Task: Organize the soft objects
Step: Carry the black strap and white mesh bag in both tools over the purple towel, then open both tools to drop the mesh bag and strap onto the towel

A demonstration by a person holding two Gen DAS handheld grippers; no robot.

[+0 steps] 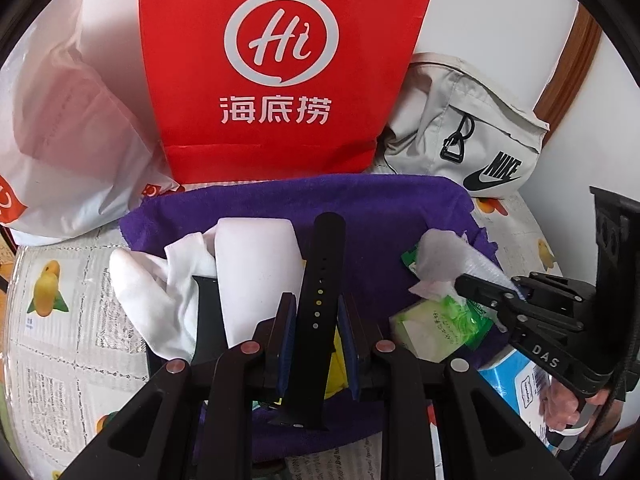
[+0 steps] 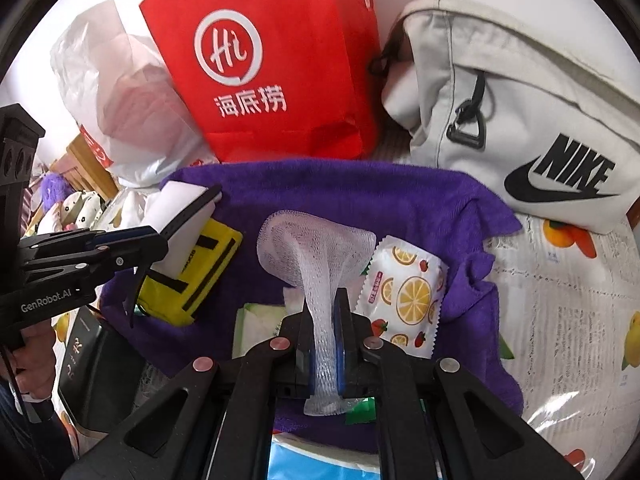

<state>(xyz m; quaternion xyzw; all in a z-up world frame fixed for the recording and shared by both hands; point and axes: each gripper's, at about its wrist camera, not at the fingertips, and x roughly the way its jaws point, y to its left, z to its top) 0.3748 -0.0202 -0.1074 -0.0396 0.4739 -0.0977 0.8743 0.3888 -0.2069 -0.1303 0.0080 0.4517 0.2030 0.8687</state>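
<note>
Black strap runs lengthwise between the left gripper fingers, tip pointing away, clamped. White mesh sleeve likewise extends forward from the right gripper, pinched narrow, above the purple towel.

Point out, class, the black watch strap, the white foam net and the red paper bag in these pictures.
Black watch strap (image 1: 320, 276): left wrist view, on its middle stretch by the holes.
White foam net (image 2: 316, 248): right wrist view, on its flared upper end.
Red paper bag (image 1: 280, 92): left wrist view, on its printed front.
</note>
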